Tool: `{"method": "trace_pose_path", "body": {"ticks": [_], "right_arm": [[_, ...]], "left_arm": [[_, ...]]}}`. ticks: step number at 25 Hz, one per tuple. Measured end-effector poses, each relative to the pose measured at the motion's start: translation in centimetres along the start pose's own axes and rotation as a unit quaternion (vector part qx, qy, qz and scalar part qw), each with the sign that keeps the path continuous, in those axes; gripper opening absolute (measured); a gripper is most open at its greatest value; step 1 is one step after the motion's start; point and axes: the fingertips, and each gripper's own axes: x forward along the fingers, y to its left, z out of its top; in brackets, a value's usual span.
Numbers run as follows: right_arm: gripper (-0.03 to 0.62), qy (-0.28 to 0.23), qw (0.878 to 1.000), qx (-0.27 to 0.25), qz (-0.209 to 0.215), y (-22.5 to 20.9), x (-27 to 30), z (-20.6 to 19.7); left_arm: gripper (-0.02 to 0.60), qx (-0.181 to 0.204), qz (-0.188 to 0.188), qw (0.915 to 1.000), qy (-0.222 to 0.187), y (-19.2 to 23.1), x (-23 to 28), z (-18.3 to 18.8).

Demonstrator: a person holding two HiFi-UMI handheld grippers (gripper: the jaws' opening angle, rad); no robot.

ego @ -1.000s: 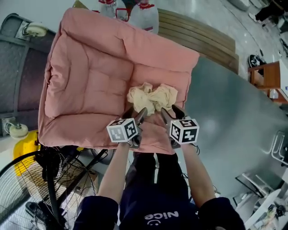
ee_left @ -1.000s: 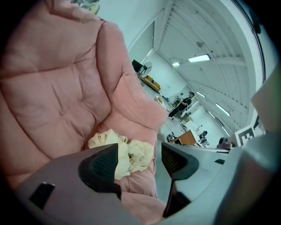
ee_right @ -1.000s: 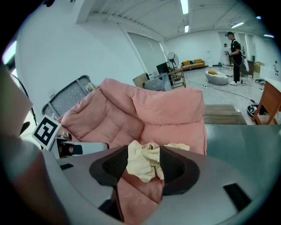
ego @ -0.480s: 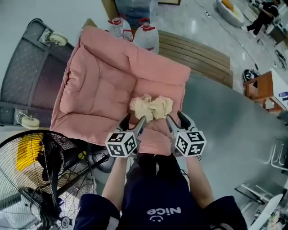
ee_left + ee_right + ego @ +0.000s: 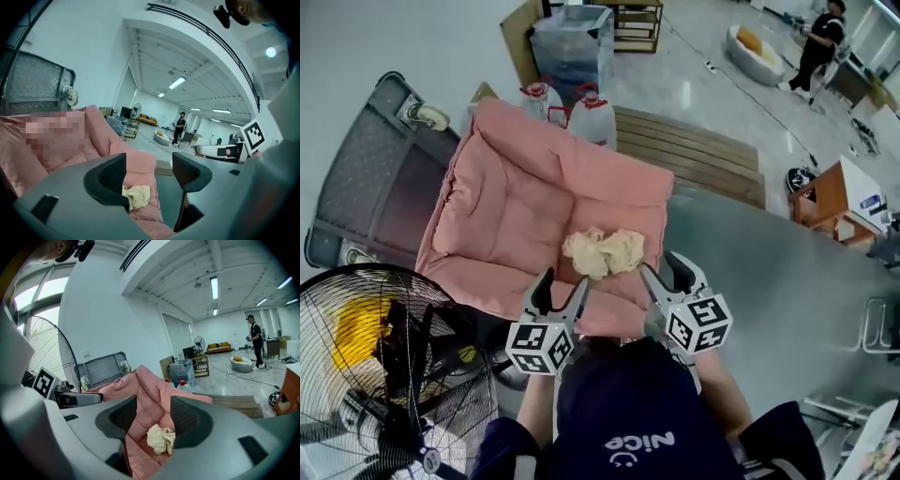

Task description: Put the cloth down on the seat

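A crumpled cream cloth lies on the pink cushioned seat, near its front right corner. It also shows between the jaws as the cloth in the left gripper view and the cloth in the right gripper view. My left gripper hangs open in front of the seat's front edge, apart from the cloth. My right gripper is open too, just right of the cloth and clear of it. Nothing is held between either pair of jaws.
A large black floor fan stands at the lower left. A grey folded cart leans left of the seat. Two water jugs and a wooden pallet sit behind it. A grey floor surface spreads right. A person stands far off.
Both grippers have drawn back from the cloth toward the seat's front edge and lowered in the view. The cloth stays lying on the seat. The head view has tilted up, showing more room.
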Motion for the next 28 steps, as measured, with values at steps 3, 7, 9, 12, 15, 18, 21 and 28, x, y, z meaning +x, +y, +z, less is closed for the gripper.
{"method": "trace_pose_path", "body": {"ticks": [3, 7, 9, 12, 15, 18, 21, 28], "right_arm": [[0.206, -0.025, 1.000, 0.000, 0.000, 0.2, -0.9, 2.0], [0.206, -0.039, 0.999, -0.007, 0.005, 0.9, -2.5, 3.1], [0.206, -0.047, 0.999, -0.008, 0.007, 1.3, -3.1, 3.7], [0.206, -0.046, 0.998, -0.010, 0.029, 2.5, -3.2, 3.9], [0.206, -0.047, 0.998, -0.021, 0.043, 3.4, -3.2, 3.7], [0.199, -0.048, 0.998, -0.026, 0.045, 3.9, -3.3, 3.5], [0.104, -0.040, 0.998, -0.021, 0.046, 4.1, -3.2, 3.0], [0.058, -0.049, 0.997, -0.051, 0.039, 5.4, -2.9, 3.2]], "left_arm": [[0.311, 0.006, 0.007, 0.9991, -0.041, -0.6, -1.9, 2.5], [0.311, 0.023, 0.005, 0.9977, -0.064, -1.1, -3.6, 4.4], [0.311, 0.019, -0.002, 0.9973, -0.071, -1.6, -3.7, 5.0], [0.311, 0.016, 0.007, 0.9968, -0.078, -1.8, -3.7, 5.4], [0.309, 0.016, 0.004, 0.9965, -0.082, -2.3, -3.9, 5.2], [0.215, 0.028, -0.002, 0.9954, -0.091, -2.7, -4.5, 5.4], [0.134, 0.037, 0.012, 0.9936, -0.106, -2.1, -5.6, 5.8], [0.020, 0.035, -0.008, 0.9941, -0.103, -1.2, -6.6, 5.3]]}}
